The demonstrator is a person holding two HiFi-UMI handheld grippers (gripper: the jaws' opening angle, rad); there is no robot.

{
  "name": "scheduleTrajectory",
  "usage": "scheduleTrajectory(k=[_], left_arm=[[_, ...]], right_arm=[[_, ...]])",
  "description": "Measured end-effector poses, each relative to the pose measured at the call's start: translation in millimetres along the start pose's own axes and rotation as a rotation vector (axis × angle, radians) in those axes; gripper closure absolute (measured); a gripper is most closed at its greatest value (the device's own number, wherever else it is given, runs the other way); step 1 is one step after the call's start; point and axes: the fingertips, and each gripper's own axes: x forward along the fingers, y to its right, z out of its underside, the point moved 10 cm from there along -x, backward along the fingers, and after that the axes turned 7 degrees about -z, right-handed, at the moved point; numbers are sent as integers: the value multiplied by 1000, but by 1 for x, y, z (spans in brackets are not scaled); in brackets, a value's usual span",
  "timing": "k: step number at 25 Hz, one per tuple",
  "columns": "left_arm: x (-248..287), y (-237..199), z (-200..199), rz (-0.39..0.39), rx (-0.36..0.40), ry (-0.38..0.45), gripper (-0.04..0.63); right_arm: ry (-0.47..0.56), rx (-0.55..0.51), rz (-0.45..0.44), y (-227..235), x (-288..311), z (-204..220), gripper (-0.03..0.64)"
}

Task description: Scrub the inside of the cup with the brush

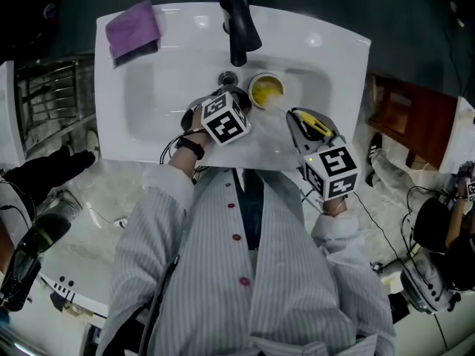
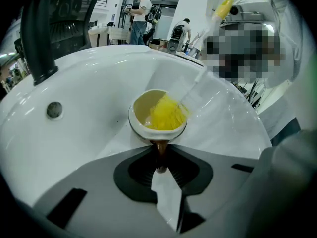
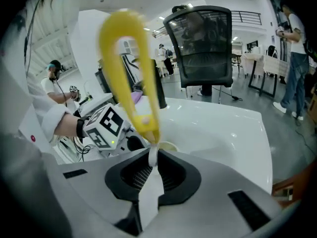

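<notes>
**Brush head is in the cup, scrubbing under way**

Head view: you stand at the near edge of a white sink. The cup is in the basin, just right of the drain and near the black faucet. Your left gripper reaches it from the near left. Your right gripper is just right of it, carrying the brush by its yellow handle. A purple sponge lies on the far left corner of the sink, well apart from the work.

Left gripper view: your jaws are nearly together, pinching a brown part at the cup's near side, probably its handle. The cup is tipped with its mouth toward you. The yellow bristles sit inside it against the right of the wall, and the pale stem slants up and away to the right.

Right gripper view: these jaws are closed tight on the pale stem just below the handle's yellow loop. Beyond them you can see the left gripper's marker cube and a sliver of the cup's rim.

Progress, as a judgement: both grasps are made and the bristles are in, so you are in the scrubbing itself. How clean the inside is cannot be read. What seems left is working round the whole wall and the bottom, then drawing the brush out.
</notes>
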Motion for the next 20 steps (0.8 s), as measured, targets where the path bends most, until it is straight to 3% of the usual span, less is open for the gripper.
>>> scheduleTrajectory(k=[10,20], left_arm=[[3,4,-2,-10,-15,0,526],[8,1,7,-11,-21,-18,526]], right_arm=[[-23,-155,-25,-34,24,-26,560],[42,-159,-31,-13,50,-60,561]])
